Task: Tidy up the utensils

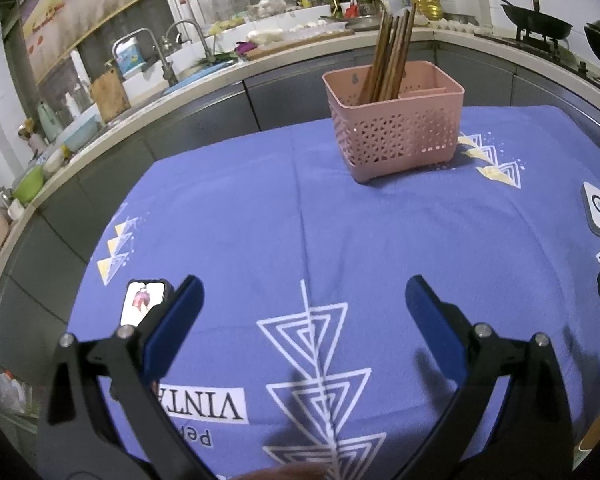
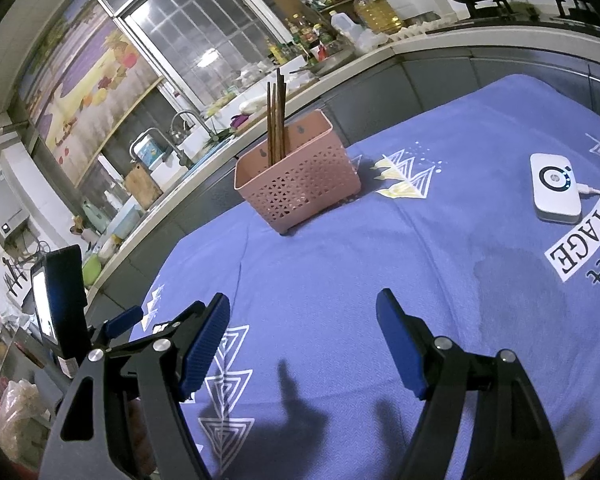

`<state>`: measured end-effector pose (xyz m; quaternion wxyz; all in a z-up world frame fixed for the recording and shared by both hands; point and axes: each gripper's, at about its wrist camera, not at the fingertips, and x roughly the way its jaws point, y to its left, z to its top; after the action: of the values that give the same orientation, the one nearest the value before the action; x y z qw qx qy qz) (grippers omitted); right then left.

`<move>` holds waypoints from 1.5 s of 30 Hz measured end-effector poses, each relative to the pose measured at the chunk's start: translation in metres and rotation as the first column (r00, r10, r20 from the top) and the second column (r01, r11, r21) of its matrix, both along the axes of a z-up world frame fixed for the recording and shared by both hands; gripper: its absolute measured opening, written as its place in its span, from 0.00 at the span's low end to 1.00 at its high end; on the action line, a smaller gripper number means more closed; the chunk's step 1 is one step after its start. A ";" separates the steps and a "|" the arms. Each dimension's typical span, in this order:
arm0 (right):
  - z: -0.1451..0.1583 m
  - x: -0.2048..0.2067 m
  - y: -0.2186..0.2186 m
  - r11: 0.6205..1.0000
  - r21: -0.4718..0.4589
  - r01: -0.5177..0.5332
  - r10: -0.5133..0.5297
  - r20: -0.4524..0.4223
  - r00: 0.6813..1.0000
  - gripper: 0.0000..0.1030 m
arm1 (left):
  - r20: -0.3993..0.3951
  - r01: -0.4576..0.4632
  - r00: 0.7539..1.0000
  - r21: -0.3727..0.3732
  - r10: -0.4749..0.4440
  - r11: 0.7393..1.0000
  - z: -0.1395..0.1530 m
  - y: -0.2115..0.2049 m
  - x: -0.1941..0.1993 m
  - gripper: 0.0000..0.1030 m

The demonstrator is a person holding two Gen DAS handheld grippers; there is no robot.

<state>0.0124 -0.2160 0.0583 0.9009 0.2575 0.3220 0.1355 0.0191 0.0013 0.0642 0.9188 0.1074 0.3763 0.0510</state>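
A pink perforated utensil basket point(image 1: 394, 128) point(image 2: 300, 184) stands on the blue printed tablecloth point(image 1: 300, 240) point(image 2: 340, 264) near the table's far edge. Several brown wooden chopsticks point(image 1: 392, 56) point(image 2: 277, 116) stand upright in its left compartment. My left gripper point(image 1: 304, 300) hovers over the cloth well short of the basket, jaws wide apart with nothing between them. My right gripper point(image 2: 303, 318) is likewise open and empty above the cloth, the basket ahead and slightly left. The left gripper's blue fingers point(image 2: 124, 320) show at the left edge of the right wrist view.
A phone with a lit screen point(image 1: 142, 302) lies on the cloth by the left gripper's left finger. A white device with a cable point(image 2: 554, 188) point(image 1: 598, 212) lies at the right. Behind the table runs a kitchen counter with a sink point(image 1: 168, 60), bottles and woks point(image 1: 536, 20).
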 end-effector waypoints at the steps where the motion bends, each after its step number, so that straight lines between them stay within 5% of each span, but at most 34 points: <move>1: 0.000 0.000 0.001 1.000 0.001 0.001 -0.001 0.000 1.000 0.73 | -0.001 0.000 1.000 0.001 0.000 1.000 0.000 0.000 0.000 0.94; 45: -0.004 0.000 -0.004 1.000 0.016 0.012 -0.012 -0.011 1.000 0.73 | -0.031 0.012 0.999 0.003 -0.012 1.000 -0.008 -0.009 -0.002 0.94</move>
<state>0.0128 -0.2202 0.0543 0.8978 0.2675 0.3242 0.1314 0.0166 -0.0077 0.0566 0.9130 0.1121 0.3898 0.0446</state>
